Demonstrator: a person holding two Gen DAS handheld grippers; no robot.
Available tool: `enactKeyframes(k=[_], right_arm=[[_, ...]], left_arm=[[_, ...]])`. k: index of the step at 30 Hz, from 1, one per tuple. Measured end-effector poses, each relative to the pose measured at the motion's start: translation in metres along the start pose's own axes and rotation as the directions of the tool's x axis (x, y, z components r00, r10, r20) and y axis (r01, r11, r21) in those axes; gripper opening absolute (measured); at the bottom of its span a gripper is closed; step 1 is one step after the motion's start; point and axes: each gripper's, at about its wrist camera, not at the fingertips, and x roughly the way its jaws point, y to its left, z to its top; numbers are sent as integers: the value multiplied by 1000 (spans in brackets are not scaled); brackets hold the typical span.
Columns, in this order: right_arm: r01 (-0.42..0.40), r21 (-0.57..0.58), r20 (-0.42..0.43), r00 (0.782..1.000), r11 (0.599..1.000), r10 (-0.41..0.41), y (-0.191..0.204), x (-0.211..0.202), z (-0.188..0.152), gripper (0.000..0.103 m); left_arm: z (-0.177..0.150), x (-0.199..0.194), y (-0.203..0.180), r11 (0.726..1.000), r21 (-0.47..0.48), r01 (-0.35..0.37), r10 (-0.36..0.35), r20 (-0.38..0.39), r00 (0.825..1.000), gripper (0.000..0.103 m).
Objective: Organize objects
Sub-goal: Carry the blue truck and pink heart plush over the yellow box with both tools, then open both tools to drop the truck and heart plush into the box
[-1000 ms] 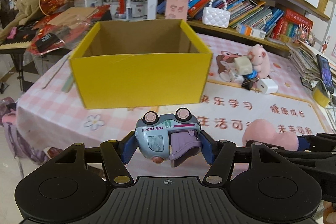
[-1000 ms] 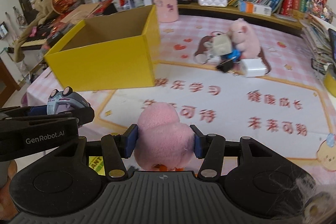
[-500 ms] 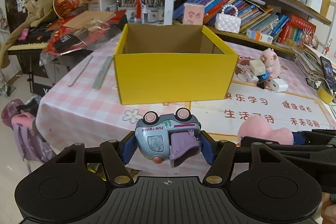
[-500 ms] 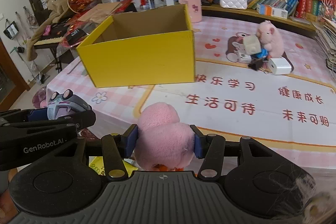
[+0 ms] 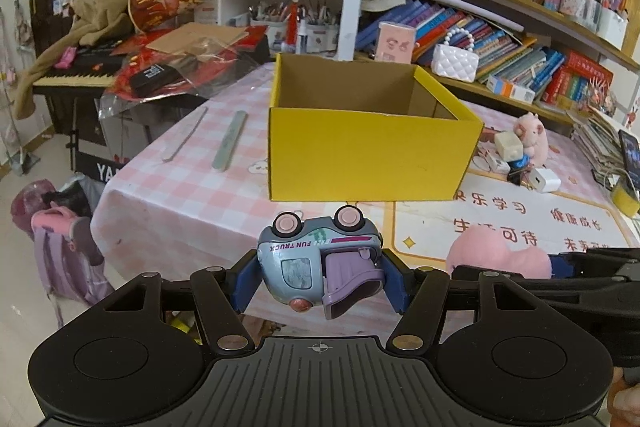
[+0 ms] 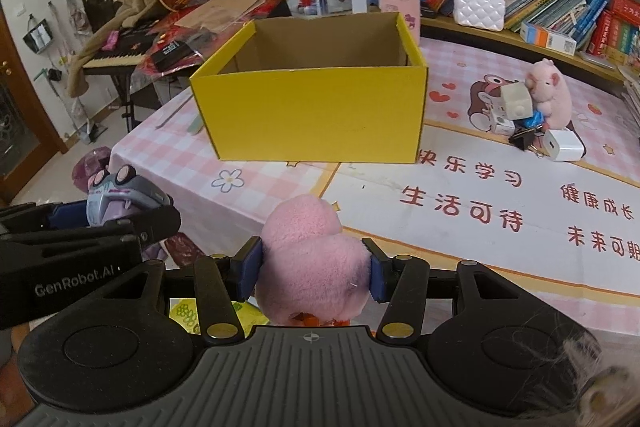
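The yellow cardboard box stands open-topped on the checked tablecloth, straight ahead of both grippers and above finger level. The left gripper clamps a hard plastic toy truck, wheels up; the right gripper squeezes a soft pink plush. Neither looks clearly nearer.

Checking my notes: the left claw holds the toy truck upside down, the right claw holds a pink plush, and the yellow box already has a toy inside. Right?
Not quite: the yellow box shows only bare cardboard inside, per the right wrist view. The left claw does hold the toy truck upside down, and the right claw holds the pink plush.
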Motion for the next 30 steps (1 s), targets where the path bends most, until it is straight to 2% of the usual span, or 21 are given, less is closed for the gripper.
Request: enactKeyframes(k=[6,9,13,20,24,30], right_arm=[[26,-32,65,998,999,-24,2,-4,9,49],[34,-21,104,994,999,-32,0,-4,19,49],[43,24,172,984,999,-46,-12,-1,46,49],[54,31,258,964,998,-60,-38,19,105,49],[58,16,263,963,998,-61,-53,42,131,49],[38,-31,206,978,999,-31,-65,88,152,49]], left_arm=[[9,2,-1,1000,3,-1,1,29,1000,63],[23,1,2,999,-34,11,-9,60,998,63],[48,5,0,999,-39,3,1,117,993,63],[98,35,-7,999,-26,-24,28,191,981,63],[116,64,-15,999,-5,-44,45,188,981,63],[126,107,-29,994,70,-89,79,138,987,63]])
